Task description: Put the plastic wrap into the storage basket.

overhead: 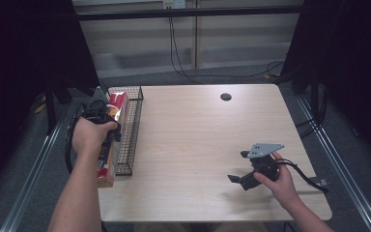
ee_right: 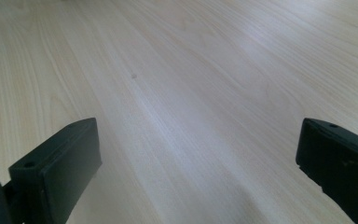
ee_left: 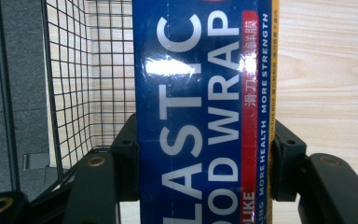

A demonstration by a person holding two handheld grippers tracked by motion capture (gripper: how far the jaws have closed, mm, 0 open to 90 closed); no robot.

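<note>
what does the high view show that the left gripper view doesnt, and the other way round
High view alone: the right gripper held open low over the table, the person's forearms, the dark round hole near the table's far edge, and cables on the floor beyond.

Left gripper view alone: the print on the box, reading PLASTIC FOOD WRAP, and the jaws pressed on both its long sides.

Both: the left gripper shut on the plastic wrap box, the black wire basket and the pale wooden table.

Pale wood table (overhead: 193, 145); black wire basket (overhead: 131, 130) on left edge; dark round grommet (overhead: 226, 96) far side.
</note>
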